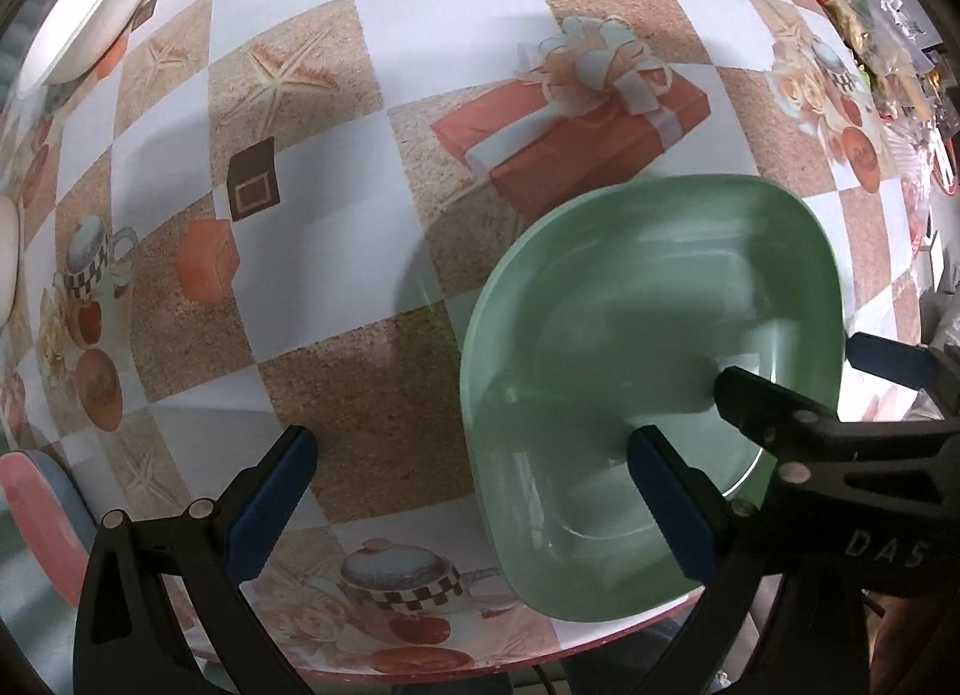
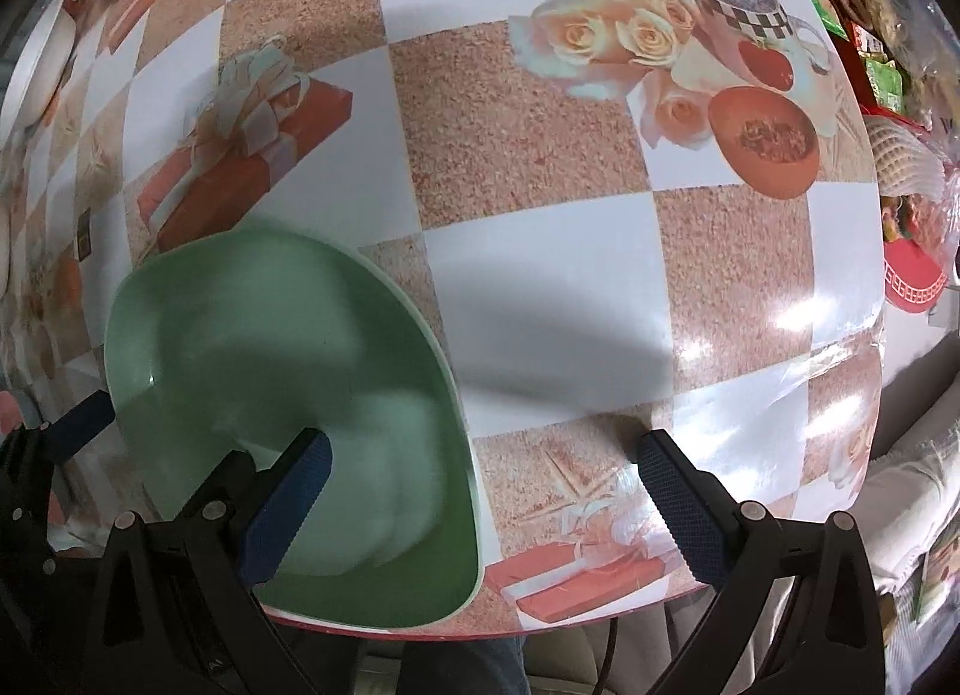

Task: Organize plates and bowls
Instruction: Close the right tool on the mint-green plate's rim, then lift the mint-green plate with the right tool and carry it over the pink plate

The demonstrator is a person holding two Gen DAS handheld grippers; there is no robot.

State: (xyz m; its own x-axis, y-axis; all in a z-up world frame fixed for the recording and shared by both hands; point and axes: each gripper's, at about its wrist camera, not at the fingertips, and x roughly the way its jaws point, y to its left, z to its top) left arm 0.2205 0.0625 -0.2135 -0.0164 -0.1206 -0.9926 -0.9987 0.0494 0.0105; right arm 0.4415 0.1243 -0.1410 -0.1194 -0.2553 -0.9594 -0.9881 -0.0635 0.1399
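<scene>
A pale green squarish plate (image 1: 630, 347) lies on the patterned tablecloth near the table's front edge; it also shows in the right wrist view (image 2: 270, 329). My left gripper (image 1: 474, 509) is open above the front edge, its right finger (image 1: 672, 509) over the plate's near part, its left finger over the cloth. My right gripper (image 2: 486, 503) is open too, its left finger (image 2: 288, 509) over the plate, its right finger over the cloth. Each gripper shows at the edge of the other's view. A white bowl (image 1: 90, 5) sits far left.
Another white dish (image 2: 42, 65) lies at the far left edge. A pink and a blue plate (image 1: 42, 521) lie at the near left. Snack packets and clutter (image 2: 870, 65) crowd the table's right side. The table's front edge (image 2: 540, 629) is just below both grippers.
</scene>
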